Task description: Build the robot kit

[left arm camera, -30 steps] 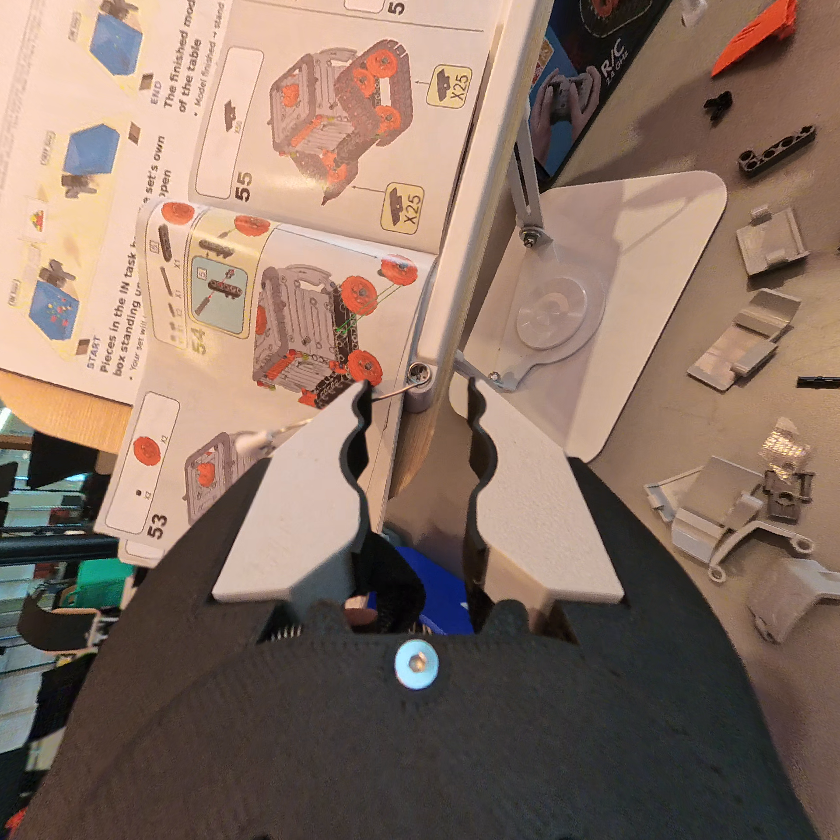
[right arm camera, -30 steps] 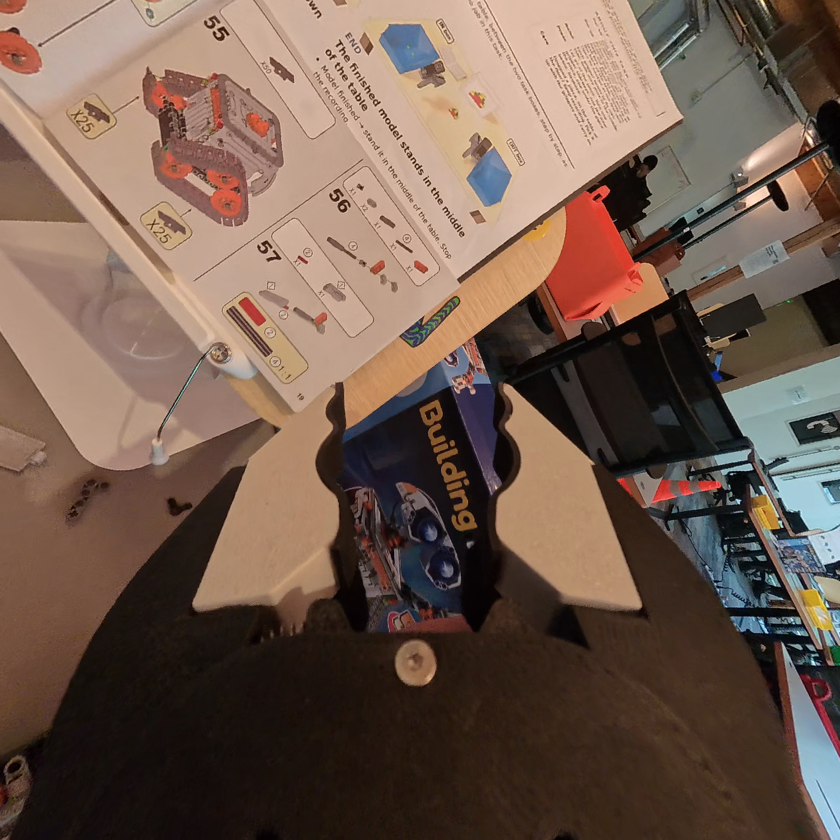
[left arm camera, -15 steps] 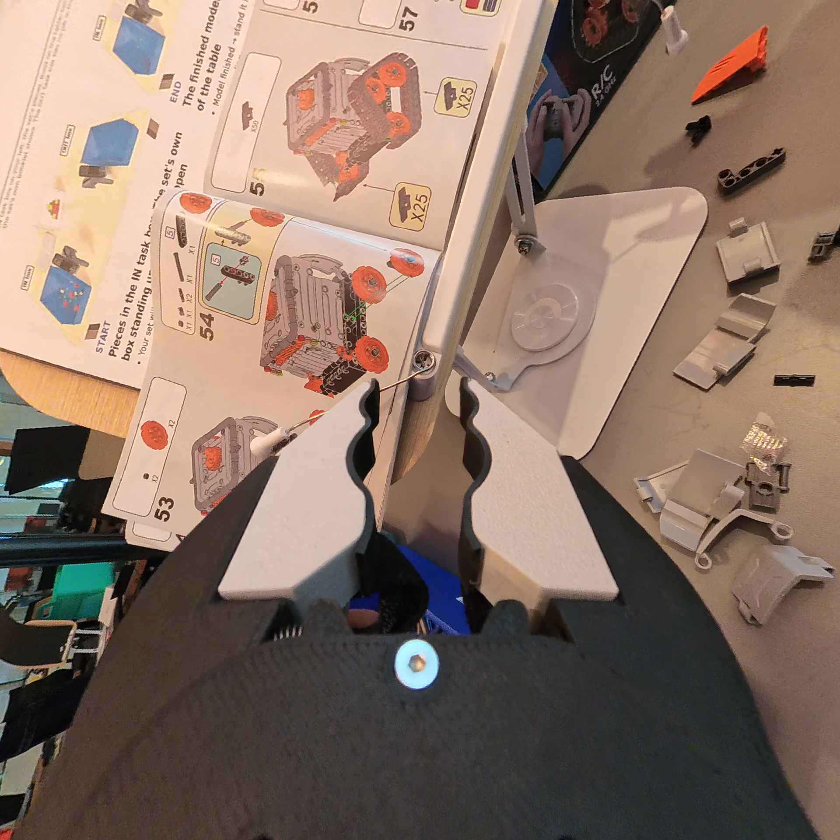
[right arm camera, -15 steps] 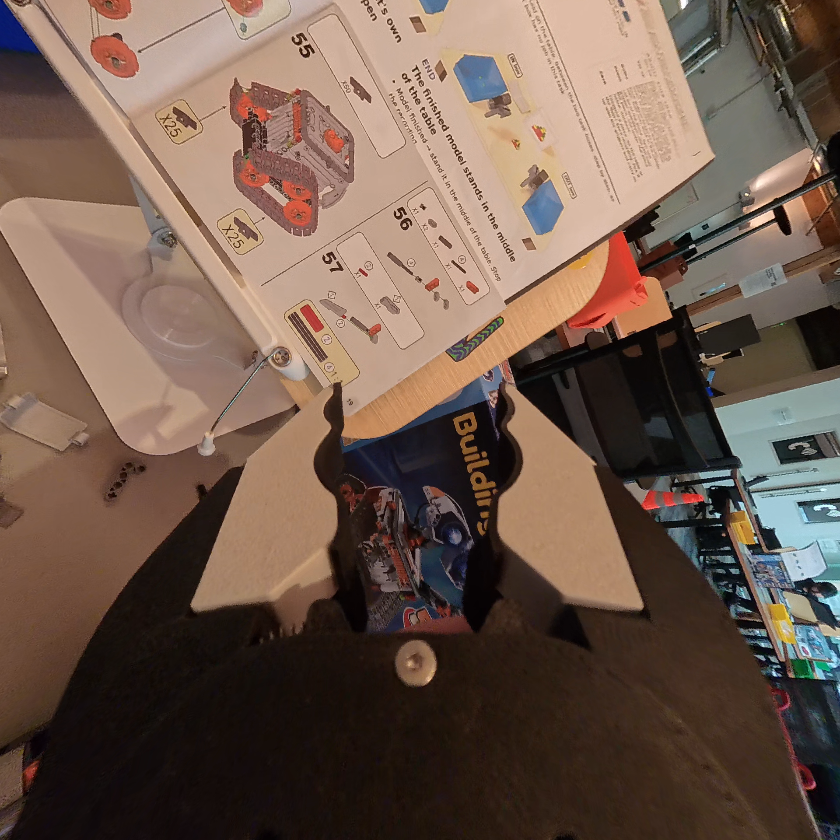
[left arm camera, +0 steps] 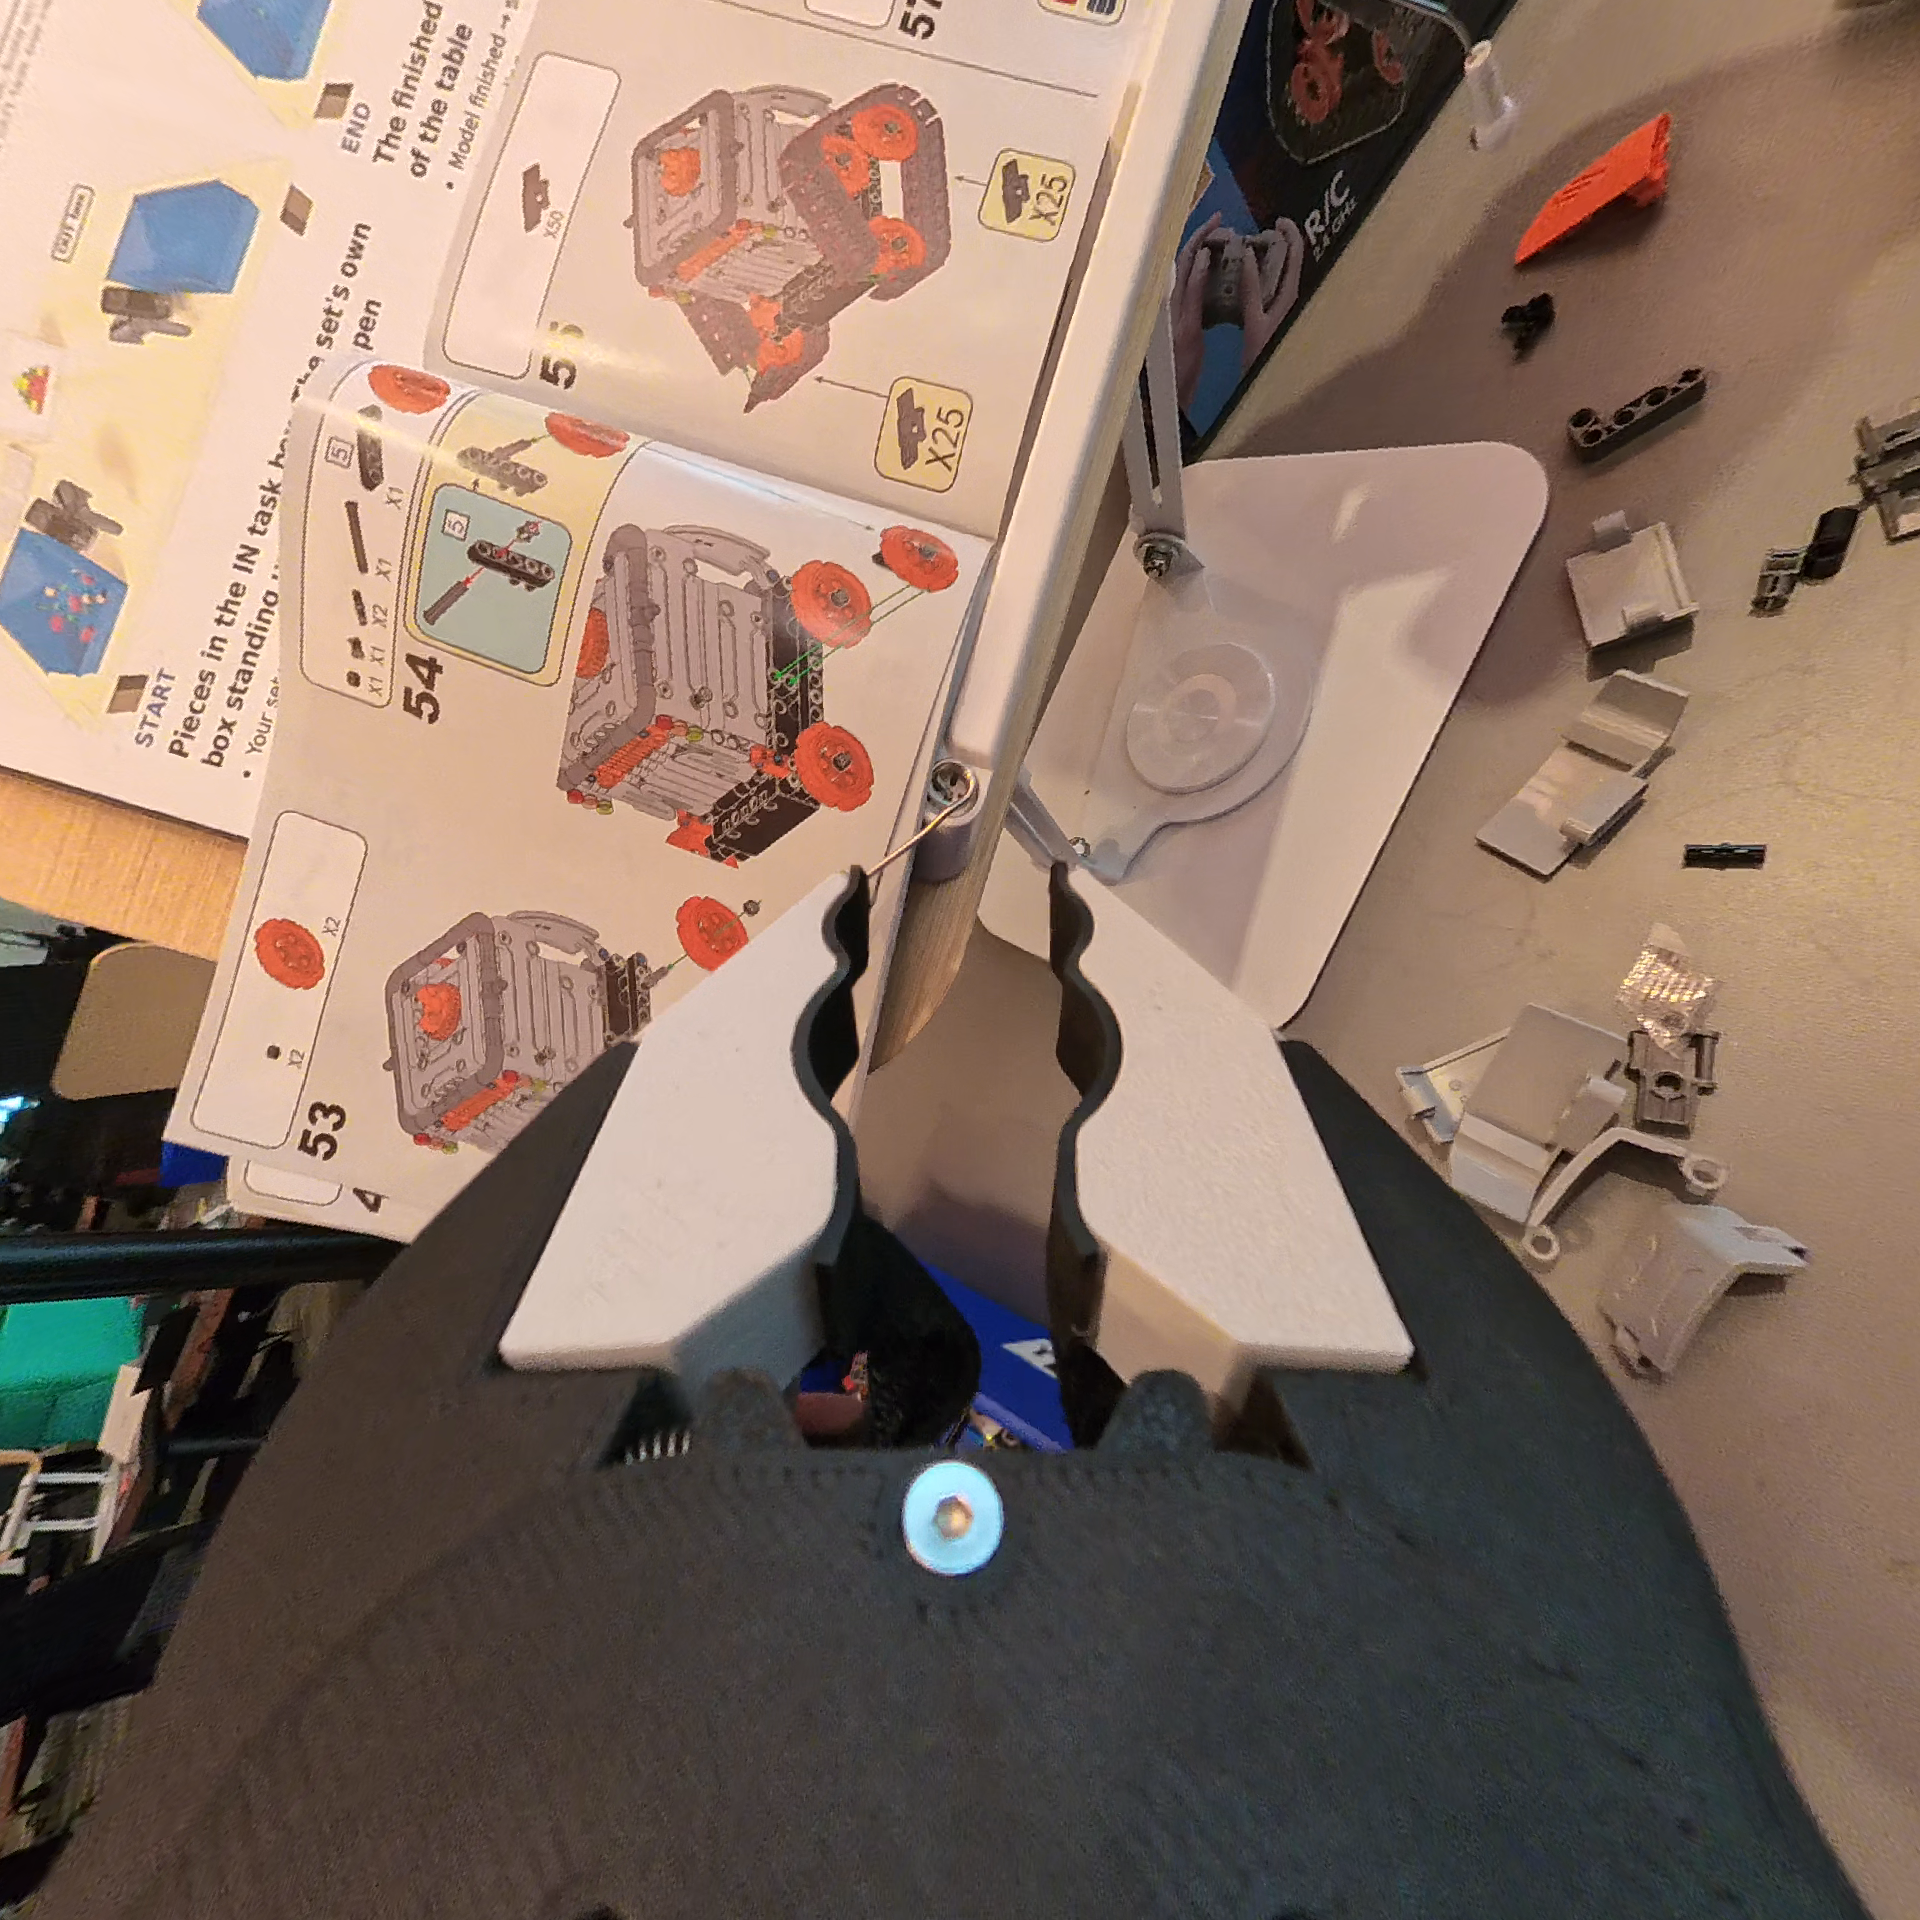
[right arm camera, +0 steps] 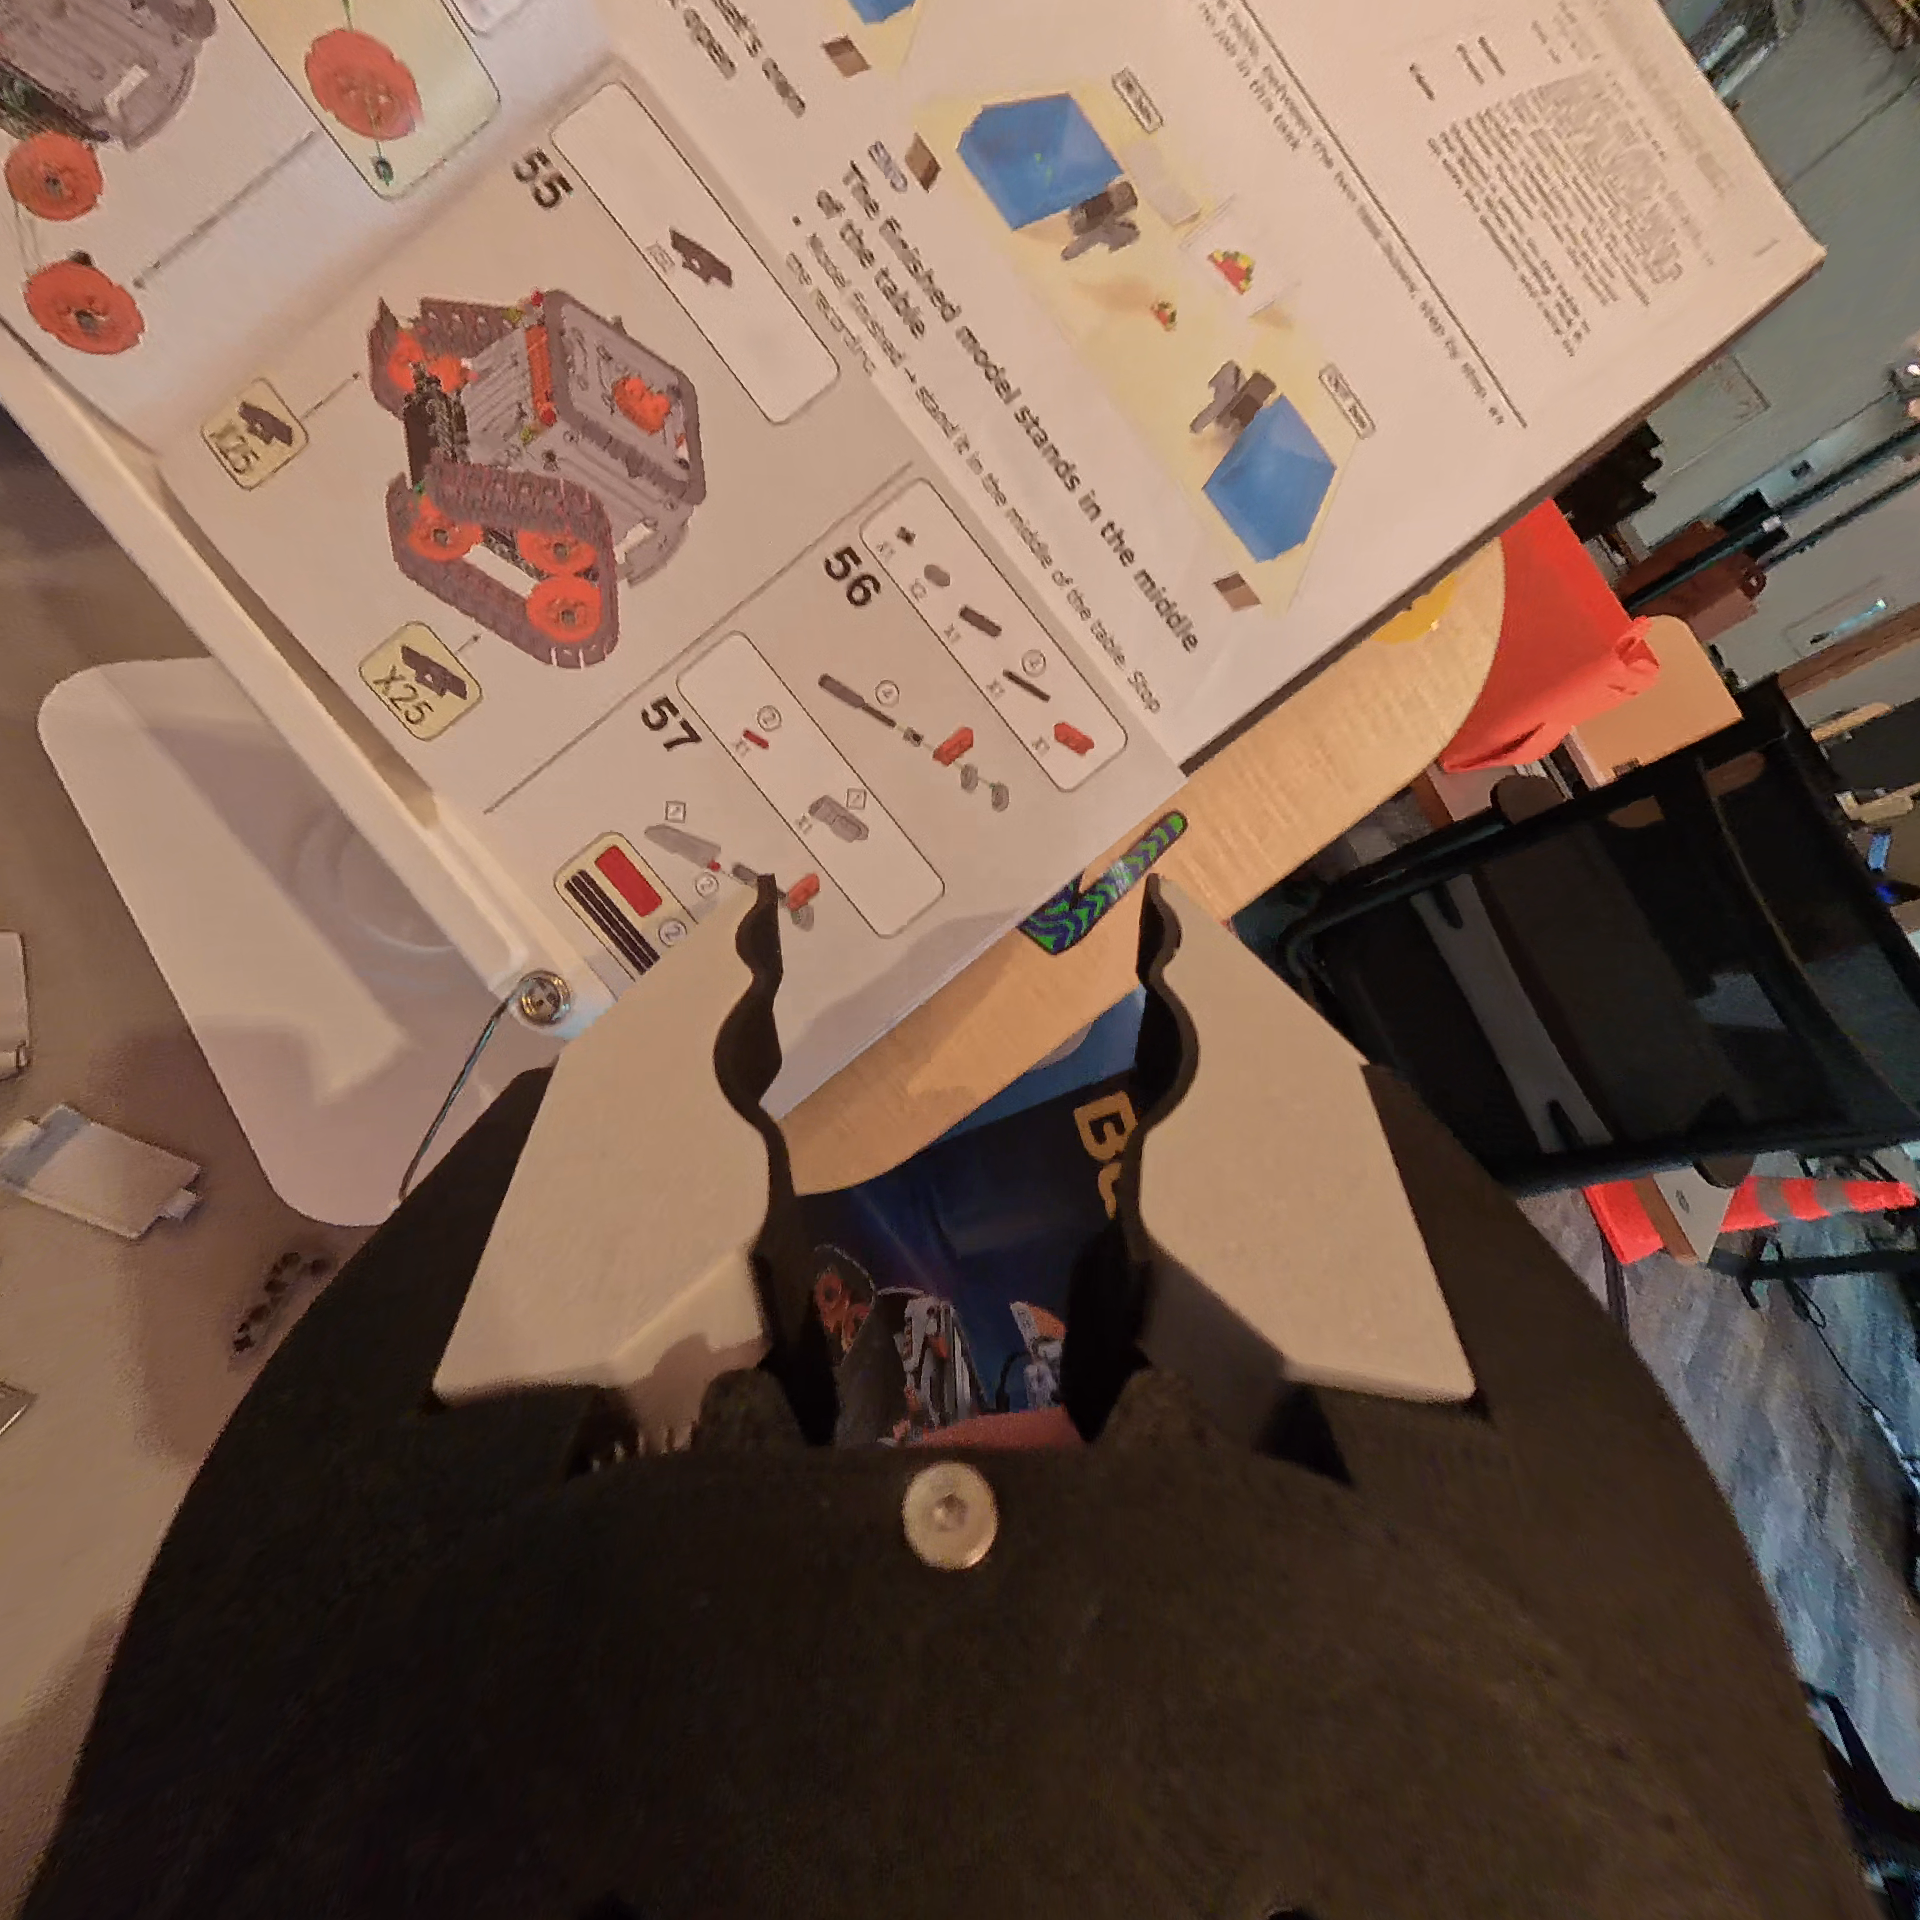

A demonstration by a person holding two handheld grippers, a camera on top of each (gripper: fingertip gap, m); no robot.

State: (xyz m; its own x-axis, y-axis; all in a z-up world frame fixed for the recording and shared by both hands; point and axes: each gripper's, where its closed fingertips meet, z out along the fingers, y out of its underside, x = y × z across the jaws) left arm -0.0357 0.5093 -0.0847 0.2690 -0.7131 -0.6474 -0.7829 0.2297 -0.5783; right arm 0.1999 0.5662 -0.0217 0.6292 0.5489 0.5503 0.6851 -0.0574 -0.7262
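Note:
An open instruction booklet (left arm camera: 665,665) rests on a white book stand (left arm camera: 1382,665), and one page curls loose toward me. A wire page holder (left arm camera: 920,831) lies over its lower corner. My left gripper (left arm camera: 951,883) is open and empty, with the stand's board edge (left arm camera: 935,966) showing in the gap between the jaws. My right gripper (right arm camera: 956,894) is open wide and empty. Its left fingertip (right arm camera: 764,904) overlaps the lower corner of the booklet's right-hand page (right arm camera: 727,582). The stand's base (right arm camera: 239,894) is to its left.
Several loose grey plastic parts (left arm camera: 1548,1132), a black beam (left arm camera: 1636,414) and an orange piece (left arm camera: 1595,192) lie on the table right of the stand. A blue toy box (right arm camera: 977,1236) stands behind it. A black cart (right arm camera: 1621,987) and an orange bin (right arm camera: 1548,644) stand off the table. The gap from one gripper's tips to the other's is roughly 25 cm.
My right gripper has moved closer to the booklet's lower right corner. My left gripper has drawn slightly nearer the stand's edge, with its jaws a little narrower.

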